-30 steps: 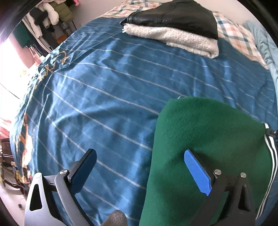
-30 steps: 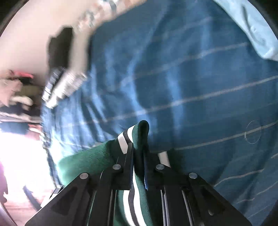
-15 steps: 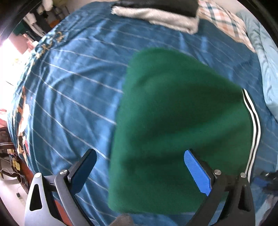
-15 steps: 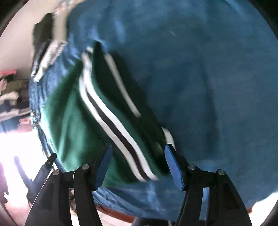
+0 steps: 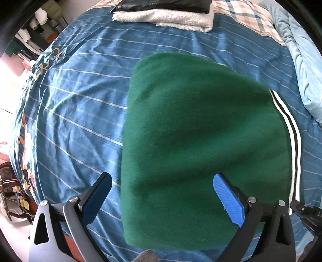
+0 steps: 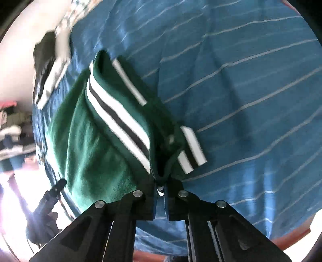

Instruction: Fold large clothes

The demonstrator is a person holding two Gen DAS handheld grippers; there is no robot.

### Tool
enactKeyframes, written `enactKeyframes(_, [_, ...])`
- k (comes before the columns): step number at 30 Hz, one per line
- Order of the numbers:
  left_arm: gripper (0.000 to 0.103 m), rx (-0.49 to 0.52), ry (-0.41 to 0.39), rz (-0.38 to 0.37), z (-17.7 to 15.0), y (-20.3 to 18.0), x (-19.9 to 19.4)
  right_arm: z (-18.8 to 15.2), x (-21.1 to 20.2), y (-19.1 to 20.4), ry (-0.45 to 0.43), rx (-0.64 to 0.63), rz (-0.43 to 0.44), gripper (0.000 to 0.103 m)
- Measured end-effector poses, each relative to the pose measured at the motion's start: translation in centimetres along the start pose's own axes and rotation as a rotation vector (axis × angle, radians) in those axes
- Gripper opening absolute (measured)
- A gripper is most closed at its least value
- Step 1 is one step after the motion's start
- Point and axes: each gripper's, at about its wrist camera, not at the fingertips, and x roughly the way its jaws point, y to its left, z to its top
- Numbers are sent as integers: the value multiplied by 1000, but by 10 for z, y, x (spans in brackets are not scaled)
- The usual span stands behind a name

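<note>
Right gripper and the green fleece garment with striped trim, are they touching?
Touching. The right wrist view shows the right gripper shut, having just closed, pinching the green fleece garment's striped edge.

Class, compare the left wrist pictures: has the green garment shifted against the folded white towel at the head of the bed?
Yes. The green garment now reaches much nearer the white towel, covering more of the striped bedspread.

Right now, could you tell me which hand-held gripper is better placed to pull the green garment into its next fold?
Right hand-held gripper: it is shut on the green garment at its striped edge. The left hand-held gripper hangs open above it.
</note>
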Motion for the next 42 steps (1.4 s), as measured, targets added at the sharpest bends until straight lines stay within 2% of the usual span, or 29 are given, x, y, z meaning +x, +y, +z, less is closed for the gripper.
enactKeyframes(1, [103,-8,4,-2,0,1,1,2,4,-5,7,7,-13,5])
enactKeyframes(3, [103,-23,11,-4,0,6,1,5,32,-15,81,32,-56,5])
enactKeyframes(4, [103,-29,14,-4,1,8,1,7,45,-11,131,-6,-77,5])
enactKeyframes(7, [103,-42,4,-10,3,14,-3,14,44,-6,173,-4,-76,14])
enactKeyframes(9, [103,-49,-8,-18,6,18,-7,20,29,-5,180,14,-70,27])
enactKeyframes(10, [103,-54,-12,-22,7,20,-8,24,16,-4,147,13,-65,30])
enactKeyframes(13, [103,-87,-54,-35,13,33,-18,38,-8,10,65,-46,-23,51])
enactKeyframes(15, [103,-113,-87,-27,15,46,-22,54,-14,29,26,-134,46,81])
enactKeyframes(16, [103,-129,-98,-34,16,55,-22,62,-10,39,23,-195,101,85])
enactKeyframes(20, [103,-189,-102,-109,16,87,-4,86,24,62,109,-346,204,90])
enactKeyframes(22, [103,-218,-87,-238,15,100,15,100,55,72,170,-420,219,94])
enactKeyframes(23, [103,-227,-77,-288,14,104,25,102,65,72,194,-428,242,96])
enactKeyframes(24, [103,-228,-70,-332,14,105,33,110,81,70,258,-417,317,97])
enactKeyframes(26, [103,-229,-41,-421,14,105,52,117,104,66,347,-390,404,99])
enactKeyframes(28, [103,-230,-28,-498,17,98,65,122,120,66,407,-368,496,101])
enactKeyframes(31, [103,-224,-4,-575,24,83,81,123,129,76,448,-397,527,103])
enactKeyframes(34, [103,-200,2,-617,31,69,88,123,132,87,473,-419,531,103])
enactKeyframes(40, [100,-155,-46,-587,35,56,80,118,134,105,449,-420,519,102])
enactKeyframes(41, [95,-160,-59,-587,34,57,78,117,133,105,443,-427,519,100])
enactKeyframes(42, [93,-155,-73,-581,34,57,74,116,129,106,427,-433,516,89])
